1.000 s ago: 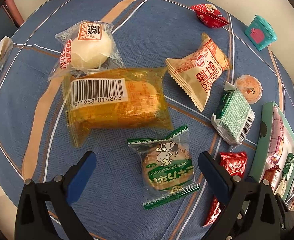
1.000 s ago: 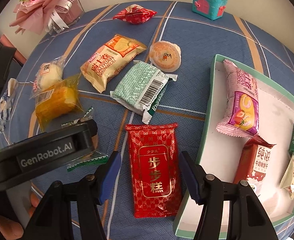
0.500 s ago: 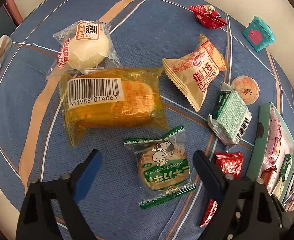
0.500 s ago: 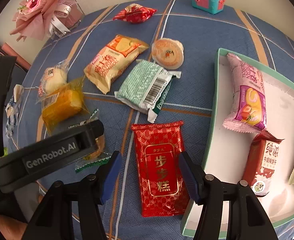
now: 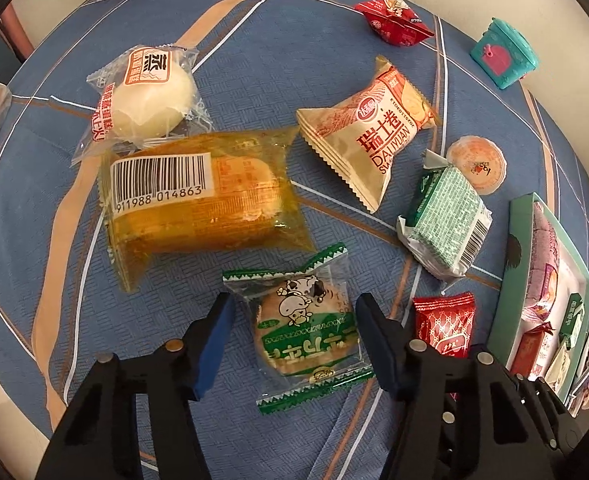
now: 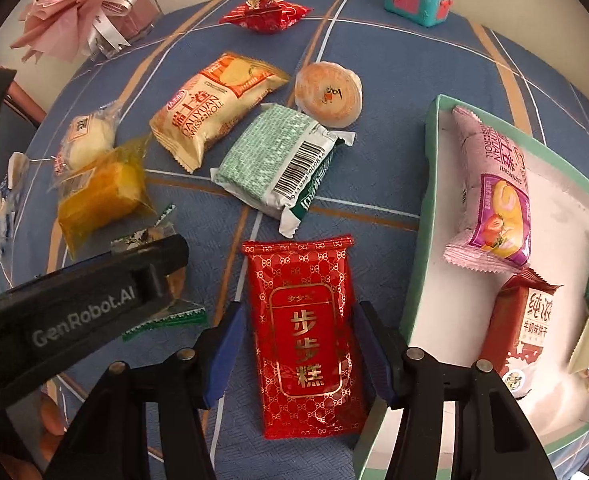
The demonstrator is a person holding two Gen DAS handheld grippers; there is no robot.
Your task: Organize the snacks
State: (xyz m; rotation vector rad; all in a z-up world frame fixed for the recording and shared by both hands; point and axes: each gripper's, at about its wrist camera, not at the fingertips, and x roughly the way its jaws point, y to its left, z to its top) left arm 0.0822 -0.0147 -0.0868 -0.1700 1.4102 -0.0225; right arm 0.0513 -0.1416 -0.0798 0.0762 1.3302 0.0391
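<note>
The left tool [image 5: 292, 330] straddles the green-edged biscuit packet [image 5: 306, 334], fingers spread; the right tool [image 6: 294, 338] likewise brackets the red cake packet [image 6: 304, 336], ungripped.

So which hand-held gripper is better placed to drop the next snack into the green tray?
Right hand-held gripper: open, straddling the red foil cake packet, right beside the green-rimmed tray.

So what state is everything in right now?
Left gripper: open, fingers either side of the green cow cookie packet.
Right gripper: open, straddling the red cake packet.
Green tray: holds several snacks.
Yellow cake: sealed, barcode up.
</note>
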